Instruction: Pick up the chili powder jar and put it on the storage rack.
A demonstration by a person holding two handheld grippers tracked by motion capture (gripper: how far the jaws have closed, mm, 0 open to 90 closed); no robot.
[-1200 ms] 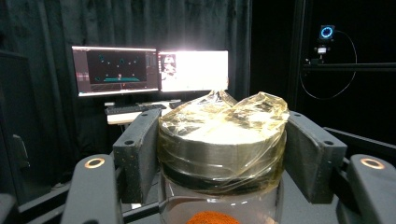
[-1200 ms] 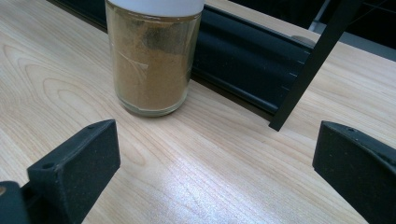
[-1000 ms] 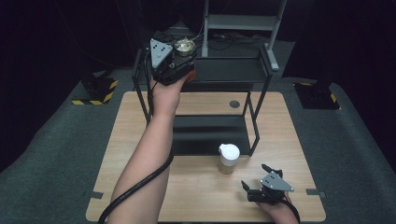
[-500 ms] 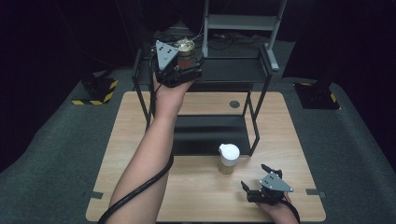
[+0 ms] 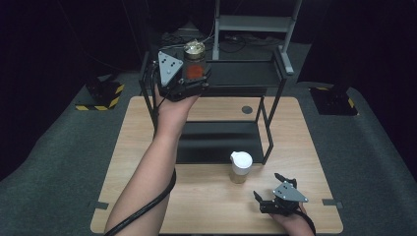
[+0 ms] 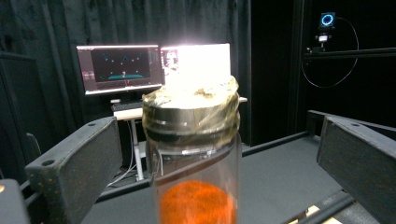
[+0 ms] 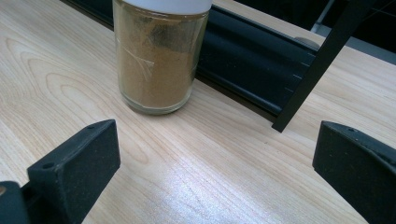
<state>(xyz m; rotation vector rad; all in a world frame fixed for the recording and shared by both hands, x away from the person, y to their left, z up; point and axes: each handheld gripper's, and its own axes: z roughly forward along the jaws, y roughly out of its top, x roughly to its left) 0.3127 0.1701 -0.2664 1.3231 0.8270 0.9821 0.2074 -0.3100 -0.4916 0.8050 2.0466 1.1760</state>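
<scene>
1. At the upper middle of the high view, the left gripper [image 5: 189, 78] stood at the rack's top shelf [image 5: 246, 73]; its jaws had just been opening and flanked the gold-lidded jar [image 5: 194, 61] without pressing it.
2. Backing straight off, jaws kept wide, would probably be best, so neither pad tips the jar.
3. That jar was clear glass, orange powder low inside, crinkled film over its lid.
4. Lower right, the right gripper [image 5: 275, 194] lay released on the surface [image 5: 206, 206], near a white-capped jar [image 5: 241, 167].

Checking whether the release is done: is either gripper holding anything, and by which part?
Nothing is held. The left gripper has just opened around the gold-lidded jar; the right gripper is open, empty.
</scene>
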